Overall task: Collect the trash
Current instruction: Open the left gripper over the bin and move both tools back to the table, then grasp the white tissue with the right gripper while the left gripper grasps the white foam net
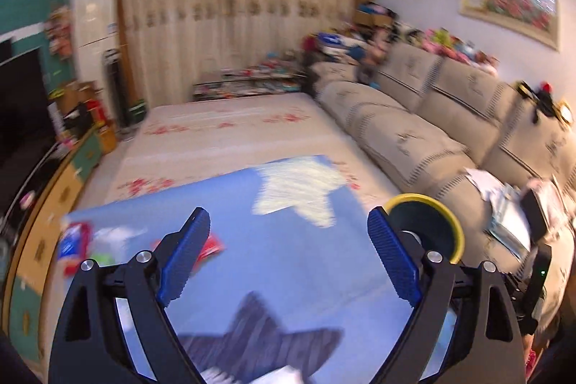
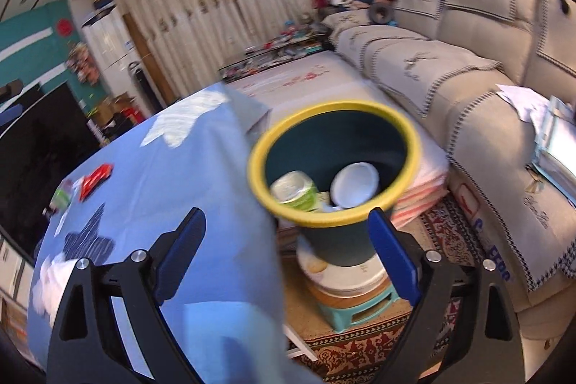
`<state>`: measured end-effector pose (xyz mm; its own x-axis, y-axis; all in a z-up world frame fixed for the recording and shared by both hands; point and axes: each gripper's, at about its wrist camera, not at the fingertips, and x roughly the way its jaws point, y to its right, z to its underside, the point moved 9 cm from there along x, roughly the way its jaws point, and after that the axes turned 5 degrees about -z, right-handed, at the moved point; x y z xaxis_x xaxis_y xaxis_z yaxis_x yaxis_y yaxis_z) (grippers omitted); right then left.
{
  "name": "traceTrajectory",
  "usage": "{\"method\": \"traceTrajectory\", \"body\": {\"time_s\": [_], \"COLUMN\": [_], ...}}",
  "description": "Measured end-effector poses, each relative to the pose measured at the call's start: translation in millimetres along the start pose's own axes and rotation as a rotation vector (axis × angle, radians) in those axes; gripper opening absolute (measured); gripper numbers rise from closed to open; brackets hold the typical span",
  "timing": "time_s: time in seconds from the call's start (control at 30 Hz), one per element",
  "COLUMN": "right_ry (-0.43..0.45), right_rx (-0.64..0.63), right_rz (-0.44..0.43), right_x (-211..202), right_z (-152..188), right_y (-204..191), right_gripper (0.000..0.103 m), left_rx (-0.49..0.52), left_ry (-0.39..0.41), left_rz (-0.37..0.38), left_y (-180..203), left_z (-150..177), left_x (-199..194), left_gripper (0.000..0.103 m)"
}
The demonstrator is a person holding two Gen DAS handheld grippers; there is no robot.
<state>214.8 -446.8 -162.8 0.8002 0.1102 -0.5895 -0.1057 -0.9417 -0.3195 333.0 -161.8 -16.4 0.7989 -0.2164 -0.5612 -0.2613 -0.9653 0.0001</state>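
Blue star-print tablecloth (image 1: 288, 258) covering table, red wrapper (image 2: 95, 180) lying there. Yellow-rimmed bin (image 2: 334, 164) holding cups. Left gripper (image 1: 288, 258), right gripper (image 2: 288, 258) both gaping, gripping nothing.

The left gripper (image 1: 288, 258) stands with its blue-padded jaws spread wide and nothing between them, angled downward over the blue tablecloth (image 1: 306, 261). The right gripper (image 2: 288, 258) is likewise spread wide and empty, tilted down over that cloth's edge, its right finger (image 2: 394, 261) nearest the side away from the cloth.
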Motion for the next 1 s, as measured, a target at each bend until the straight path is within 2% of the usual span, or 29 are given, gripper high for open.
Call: {"method": "traceTrajectory", "body": {"time_s": [0.1, 0.2, 0.3, 0.37, 0.5, 0.63, 0.77, 0.9, 0.97, 1.0], "right_ry": [-0.041, -0.095, -0.136, -0.151, -0.177, -0.227, -0.278, -0.317, -0.347, -0.359], "right_rx": [-0.093, -0.195, -0.285, -0.34, -0.422, -0.506, -0.587, -0.604, -0.604, -0.601], "right_rz": [-0.057, -0.108, -0.166, -0.221, -0.345, -0.449, -0.448, -0.416, -0.396, -0.39], "right_x": [13, 26, 33, 31, 20, 10, 16, 30, 37, 40], "right_z": [9, 23, 38, 51, 71, 98, 126, 139, 144, 146], "right_y": [-50, -99, -149, -181, -235, -277, -299, -301, -298, -297], "right_gripper": [0.086, 0.086, 0.086, 0.086, 0.086, 0.086, 0.086, 0.084, 0.071, 0.068], "left_rx": [-0.12, -0.198, -0.25, -0.283, -0.338, -0.353, -0.359, -0.36, -0.363, -0.364], "left_ry": [0.014, 0.028, 0.035, 0.031, 0.024, 0.01, 0.012, 0.002, -0.005, -0.007], "left_rz": [-0.118, -0.222, -0.304, -0.325, -0.331, -0.317, -0.293, -0.276, -0.271, -0.269], "left_y": [-77, -131, -161, -174, -192, -193, -188, -185, -183, -182], "left_z": [37, 79, 119, 145, 181, 200, 210, 215, 216, 217], "left_x": [-32, -64, -87, -99, -111, -109, -109, -103, -100, -99], "left_gripper": [0.088, 0.088, 0.089, 0.089, 0.089, 0.09, 0.09, 0.09, 0.09, 0.09]}}
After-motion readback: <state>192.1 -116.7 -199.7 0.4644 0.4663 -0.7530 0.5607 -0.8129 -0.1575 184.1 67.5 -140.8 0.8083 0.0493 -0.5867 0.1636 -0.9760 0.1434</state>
